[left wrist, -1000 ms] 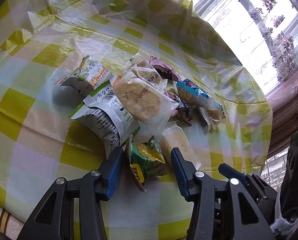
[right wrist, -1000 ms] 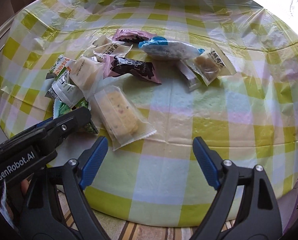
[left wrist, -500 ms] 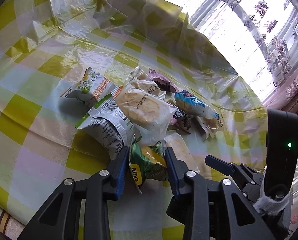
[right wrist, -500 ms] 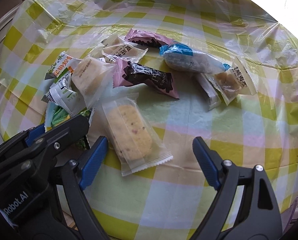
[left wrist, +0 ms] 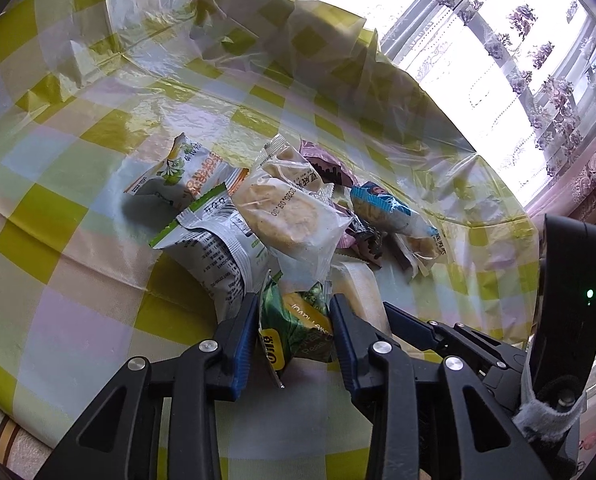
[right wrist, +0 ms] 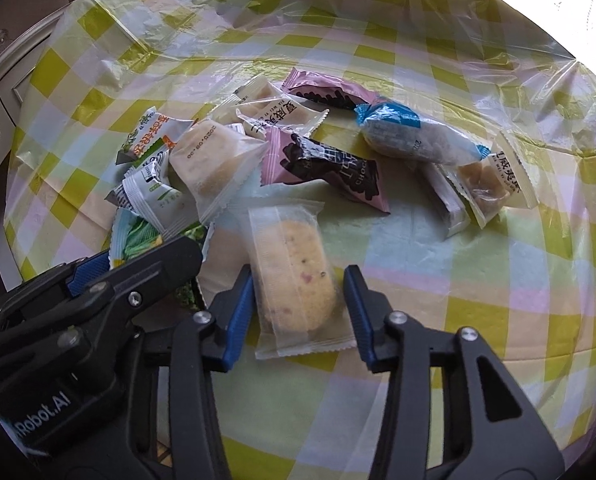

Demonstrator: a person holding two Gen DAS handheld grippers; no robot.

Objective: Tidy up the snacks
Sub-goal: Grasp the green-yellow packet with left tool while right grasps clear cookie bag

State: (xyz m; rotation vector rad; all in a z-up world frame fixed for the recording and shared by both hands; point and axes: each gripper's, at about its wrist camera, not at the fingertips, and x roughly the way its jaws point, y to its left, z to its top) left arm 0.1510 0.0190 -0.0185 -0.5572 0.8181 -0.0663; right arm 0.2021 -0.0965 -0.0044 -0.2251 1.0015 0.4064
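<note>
Left gripper (left wrist: 293, 322) clamped on green snack packet (left wrist: 296, 326). Right gripper (right wrist: 298, 302) closing around clear-wrapped cake (right wrist: 296, 280); pad contact unclear.

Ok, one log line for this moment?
left gripper: shut on green packet | right gripper: jaws closing around clear cake pack | both on table

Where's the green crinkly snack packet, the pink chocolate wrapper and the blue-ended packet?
green crinkly snack packet (left wrist: 296, 326), left wrist view, front
pink chocolate wrapper (right wrist: 321, 166), right wrist view, middle
blue-ended packet (right wrist: 413, 136), right wrist view, middle
</note>
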